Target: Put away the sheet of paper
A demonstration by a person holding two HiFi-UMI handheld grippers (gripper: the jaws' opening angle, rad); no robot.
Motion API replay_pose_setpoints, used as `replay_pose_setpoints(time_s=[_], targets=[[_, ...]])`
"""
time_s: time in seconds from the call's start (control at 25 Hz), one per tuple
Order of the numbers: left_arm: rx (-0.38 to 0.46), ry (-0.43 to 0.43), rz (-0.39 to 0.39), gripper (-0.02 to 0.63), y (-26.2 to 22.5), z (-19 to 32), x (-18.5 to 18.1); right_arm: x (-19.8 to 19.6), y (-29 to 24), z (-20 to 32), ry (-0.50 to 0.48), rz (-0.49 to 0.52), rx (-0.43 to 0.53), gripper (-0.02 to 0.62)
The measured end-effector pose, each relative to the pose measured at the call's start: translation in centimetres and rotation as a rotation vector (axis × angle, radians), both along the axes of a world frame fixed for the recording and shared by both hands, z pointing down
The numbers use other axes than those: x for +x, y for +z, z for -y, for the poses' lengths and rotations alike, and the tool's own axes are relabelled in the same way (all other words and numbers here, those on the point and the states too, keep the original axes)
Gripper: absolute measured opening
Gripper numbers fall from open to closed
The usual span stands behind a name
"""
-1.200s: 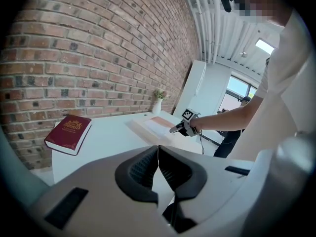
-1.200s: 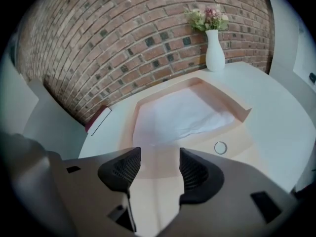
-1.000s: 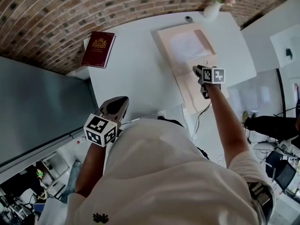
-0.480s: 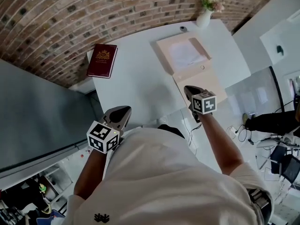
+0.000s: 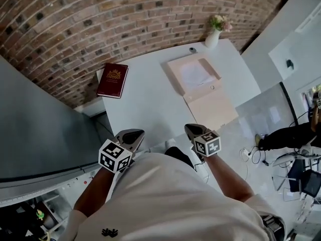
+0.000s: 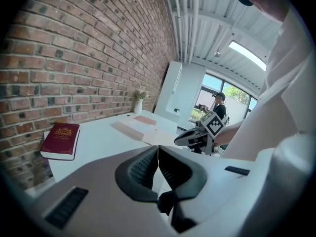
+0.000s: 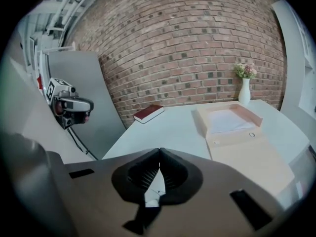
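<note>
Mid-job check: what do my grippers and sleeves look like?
The left gripper and right gripper both have pale grey shells, dark ribbed pads, and a white cube with black square markers. The person wears a white short-sleeved shirt.

Red brick wall (image 5: pixel 75 29) runs behind the white tabletop (image 5: pixel 150 104), with pale mortar lines. A flat grey partition (image 5: pixel 40 129) stands just beside the tabletop's left edge. White wall (image 5: pixel 296 39) on the right, with a small dark fitting (image 5: pixel 290 63) on it. Floor (image 5: pixel 261 117) is pale grey and glossy, cables (image 5: pixel 248 152) lying on it near the tabletop's right corner. Dark shapes further right, probably office chairs (image 5: pixel 301 177); too small to be sure. Overhead: white ceiling pipes (image 6: pixel 190 19) and a bright strip light (image 6: pixel 246 54). Big window (image 6: pixel 232 95) at the far end, daylight and greenery outside.
</note>
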State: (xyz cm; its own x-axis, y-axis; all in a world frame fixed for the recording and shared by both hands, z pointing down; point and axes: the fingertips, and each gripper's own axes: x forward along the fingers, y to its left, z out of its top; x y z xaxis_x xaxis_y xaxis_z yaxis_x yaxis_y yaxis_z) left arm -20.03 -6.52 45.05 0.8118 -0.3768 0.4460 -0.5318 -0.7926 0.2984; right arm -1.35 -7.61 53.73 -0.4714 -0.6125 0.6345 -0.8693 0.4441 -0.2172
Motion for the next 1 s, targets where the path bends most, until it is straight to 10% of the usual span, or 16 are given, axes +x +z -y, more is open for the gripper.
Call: replay_pose_setpoints(time_s=[1.0], targets=[[0.000,0.016,0.014,0.025,-0.5,-2.4,-2.0,-3.6,-4.4,-2.9,-0.058,0.005,0.053,0.028]])
